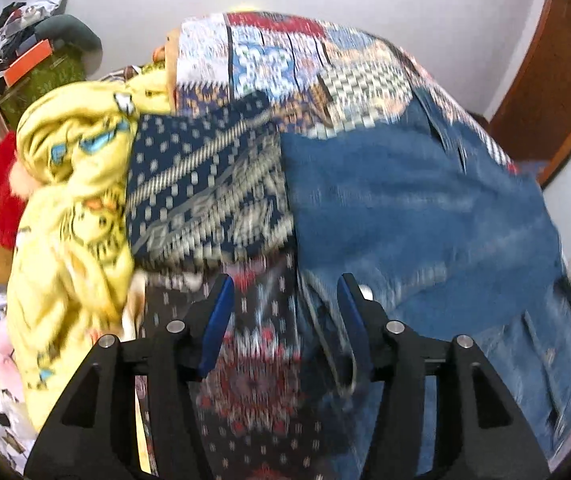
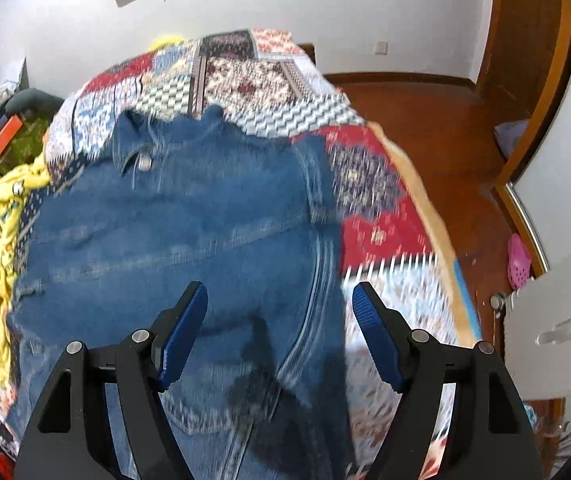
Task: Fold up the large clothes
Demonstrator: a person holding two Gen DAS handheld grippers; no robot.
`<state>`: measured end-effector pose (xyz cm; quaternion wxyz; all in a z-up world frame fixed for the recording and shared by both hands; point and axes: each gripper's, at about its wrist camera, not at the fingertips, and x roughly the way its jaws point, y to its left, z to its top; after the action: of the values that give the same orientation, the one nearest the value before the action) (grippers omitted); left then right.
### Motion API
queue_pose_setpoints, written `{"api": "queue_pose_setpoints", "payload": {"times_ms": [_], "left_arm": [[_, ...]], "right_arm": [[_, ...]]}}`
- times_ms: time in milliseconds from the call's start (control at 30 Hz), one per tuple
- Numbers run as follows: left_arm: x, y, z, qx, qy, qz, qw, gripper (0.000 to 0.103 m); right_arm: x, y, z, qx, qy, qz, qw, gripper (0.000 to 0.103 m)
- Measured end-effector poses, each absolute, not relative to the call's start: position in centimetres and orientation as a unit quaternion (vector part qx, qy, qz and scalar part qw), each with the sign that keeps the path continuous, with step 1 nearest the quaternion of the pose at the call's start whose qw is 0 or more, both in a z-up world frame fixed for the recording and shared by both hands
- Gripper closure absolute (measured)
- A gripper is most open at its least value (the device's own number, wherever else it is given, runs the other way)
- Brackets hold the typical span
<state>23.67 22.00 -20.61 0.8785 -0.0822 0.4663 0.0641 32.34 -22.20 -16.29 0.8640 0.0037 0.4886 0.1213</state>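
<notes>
the left gripper [image 1: 285,304] points down at the bed [image 1: 269,60], its jaws partly apart with nothing between the pads. under it lies the patterned bedspread, and the left edge of the jeans [image 1: 417,216] sits just under its right finger. ahead and left of it is a navy patterned cloth [image 1: 205,184], and further left a crumpled yellow garment [image 1: 69,184]. the right gripper [image 2: 279,332] hangs over the jeans [image 2: 173,232] with its jaws wide and empty; its left finger is above the denim, its right finger past the denim's right edge, over the bedspread. the jeans lie spread flat on the bed [image 2: 269,80], running away from both grippers. both views are blurred.
</notes>
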Motion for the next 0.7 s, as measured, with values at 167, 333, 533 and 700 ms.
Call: {"api": "queue_pose_setpoints", "payload": {"times_ms": [167,333,533,700], "left_arm": [[28.5,23.2,-20.4,-0.098,0.465,0.057,0.878,0.05],[32.9,25.0,-23.2,-0.158,0.488,0.037,0.858,0.05],[36.7,26.6,-27.1,-0.231,0.506,0.006,0.831,0.05],[39.0,27.3,-29.0,-0.298,0.497,-0.037,0.814,0.057]], "right_arm": [[35.7,-22.7,-16.1,0.015,0.481,0.116,0.869,0.031],[39.7,-23.0,-18.4,0.046,0.505,0.119,0.854,0.031],[43.5,-22.8,-21.7,0.078,0.537,0.127,0.83,0.031],[44.9,-22.5,-23.4,0.102,0.538,0.139,0.825,0.045]]}}
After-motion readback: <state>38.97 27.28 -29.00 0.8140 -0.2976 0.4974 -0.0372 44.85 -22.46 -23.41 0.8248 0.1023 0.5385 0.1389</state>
